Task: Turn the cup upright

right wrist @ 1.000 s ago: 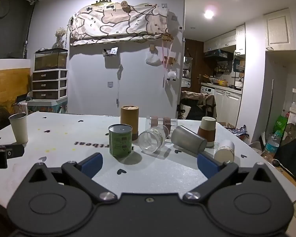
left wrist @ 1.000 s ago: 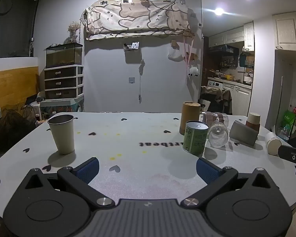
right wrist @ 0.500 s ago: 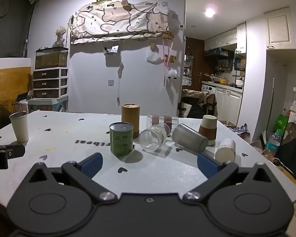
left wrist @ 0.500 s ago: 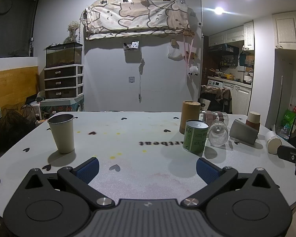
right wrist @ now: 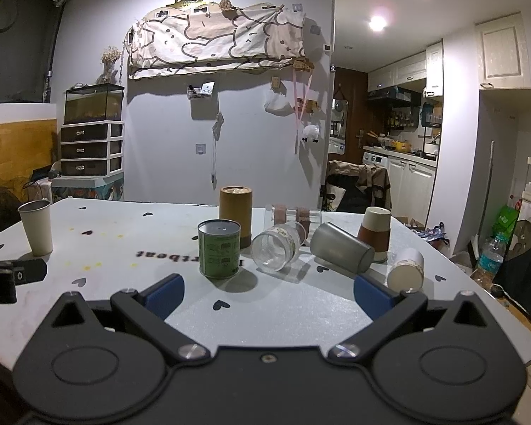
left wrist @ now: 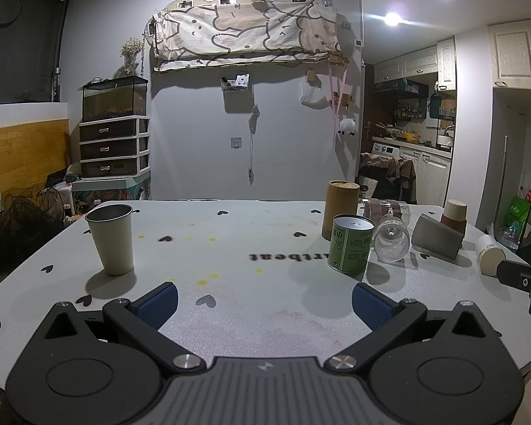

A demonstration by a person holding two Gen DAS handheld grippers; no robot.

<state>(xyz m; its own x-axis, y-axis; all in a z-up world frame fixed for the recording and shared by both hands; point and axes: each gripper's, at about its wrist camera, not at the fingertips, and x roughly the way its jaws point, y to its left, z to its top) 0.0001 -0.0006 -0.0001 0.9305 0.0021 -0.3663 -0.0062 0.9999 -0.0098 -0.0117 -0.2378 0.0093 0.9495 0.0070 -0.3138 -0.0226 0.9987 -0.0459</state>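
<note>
The word printed on the table (right wrist: 336, 311) is only half readable, since the green can (right wrist: 219, 249) covers its start in the right wrist view. The clear container (right wrist: 293, 214) near the far edge sits mostly behind the glass jar (right wrist: 276, 249). The small print on the can label is too tiny to read. In the left wrist view, the right gripper (left wrist: 524, 283) is cut off by the frame edge.
</note>
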